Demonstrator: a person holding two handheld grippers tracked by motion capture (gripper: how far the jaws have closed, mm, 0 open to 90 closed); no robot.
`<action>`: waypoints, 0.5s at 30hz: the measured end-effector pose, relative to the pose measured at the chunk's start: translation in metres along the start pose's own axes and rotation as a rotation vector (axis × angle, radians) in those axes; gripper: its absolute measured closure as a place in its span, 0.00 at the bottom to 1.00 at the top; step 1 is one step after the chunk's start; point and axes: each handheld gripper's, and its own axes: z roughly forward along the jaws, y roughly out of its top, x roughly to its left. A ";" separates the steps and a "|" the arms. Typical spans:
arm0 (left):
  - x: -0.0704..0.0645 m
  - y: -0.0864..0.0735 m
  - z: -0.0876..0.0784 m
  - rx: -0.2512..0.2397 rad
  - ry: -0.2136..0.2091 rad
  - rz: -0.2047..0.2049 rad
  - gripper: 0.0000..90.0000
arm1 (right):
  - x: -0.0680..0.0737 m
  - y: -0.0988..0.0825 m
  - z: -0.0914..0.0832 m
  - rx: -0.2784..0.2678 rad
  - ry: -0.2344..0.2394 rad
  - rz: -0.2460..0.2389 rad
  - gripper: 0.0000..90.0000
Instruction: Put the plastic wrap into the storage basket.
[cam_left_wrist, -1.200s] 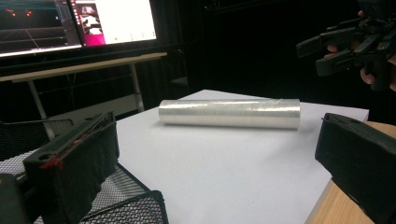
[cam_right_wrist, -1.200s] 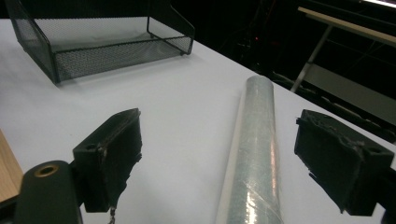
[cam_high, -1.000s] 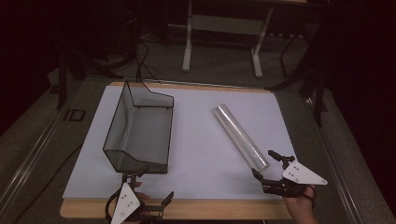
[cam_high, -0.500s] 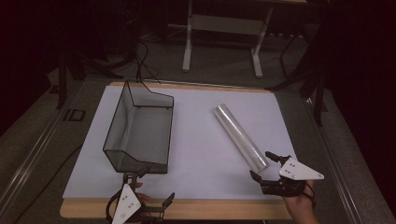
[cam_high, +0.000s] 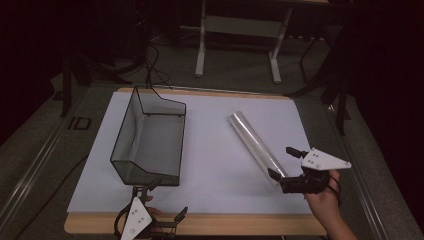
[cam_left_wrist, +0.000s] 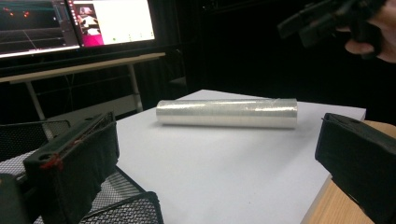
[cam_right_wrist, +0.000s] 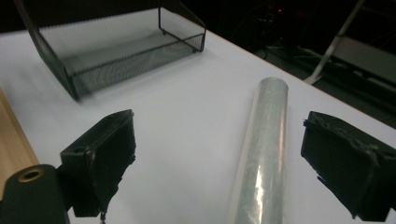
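White table sheet (cam_high: 220, 165); right hand-held gripper (cam_high: 285, 162) hides roll's (cam_high: 252, 141) near end.

The left tongs (cam_high: 167, 220) are cut off at six o'clock; the roll (cam_right_wrist: 259, 163) runs off the right gripper view's bottom edge.
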 end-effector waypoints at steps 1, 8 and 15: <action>0.000 0.000 0.000 0.000 0.000 0.000 0.00 | -0.003 0.003 0.001 0.007 -0.008 0.004 0.10; 0.000 0.000 -0.001 -0.002 -0.003 -0.003 0.00 | -0.021 0.026 0.013 0.054 -0.029 0.016 0.10; -0.001 0.000 0.000 0.003 -0.008 -0.002 0.00 | -0.031 0.037 0.039 0.135 -0.023 0.032 0.10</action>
